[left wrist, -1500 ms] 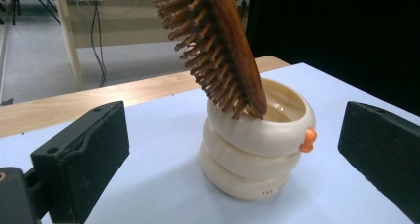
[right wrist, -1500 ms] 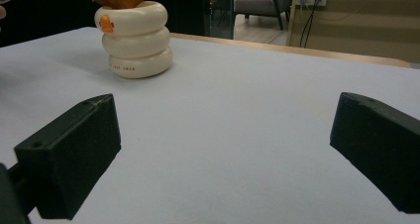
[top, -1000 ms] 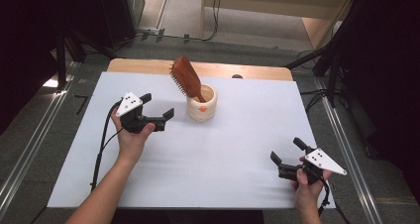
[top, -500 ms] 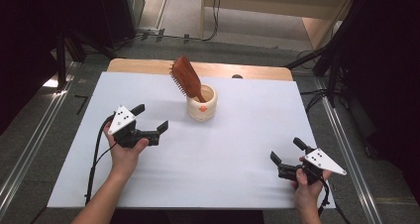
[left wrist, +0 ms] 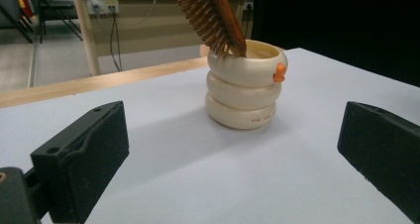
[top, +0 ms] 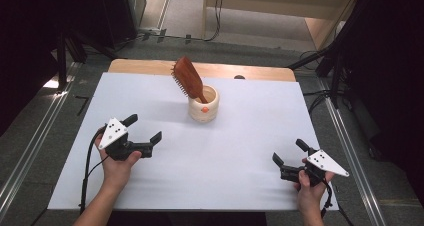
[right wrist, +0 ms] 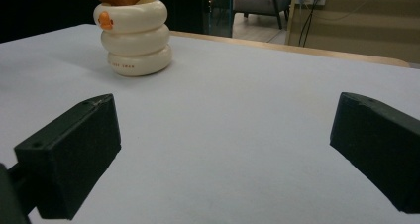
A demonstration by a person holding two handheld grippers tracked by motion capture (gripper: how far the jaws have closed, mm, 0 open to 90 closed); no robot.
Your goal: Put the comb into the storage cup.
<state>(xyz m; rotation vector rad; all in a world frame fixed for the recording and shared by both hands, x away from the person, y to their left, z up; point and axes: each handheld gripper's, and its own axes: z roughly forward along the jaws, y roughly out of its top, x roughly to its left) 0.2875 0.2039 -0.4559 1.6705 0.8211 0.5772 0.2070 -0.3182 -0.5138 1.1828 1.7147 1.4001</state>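
A white-covered table (top: 210, 186) seen from above holds one cream holder (top: 203, 104) shaped like three stacked rings, standing upright toward the far middle, with one brown wooden hairbrush (top: 188, 78) leaning out of it, bristles facing left. At the left, the person's left hand (top: 117, 165) grips the left gripper (top: 142, 129) just above the near-left part of the table, its jaws spread wide and empty, pointing right and away toward the holder. The left gripper view shows what the high view does not: a small orange duck-bill bump (left wrist: 280, 73) on the holder's top ring and a line of tiny print on the bottom ring, too small to read. At the right, the right hand (top: 310, 191) holds the right gripper (top: 288, 153) near the table's near-right corner, jaws likewise parted and empty, pointing left and away. The right gripper view shows the holder well apart at upper left.
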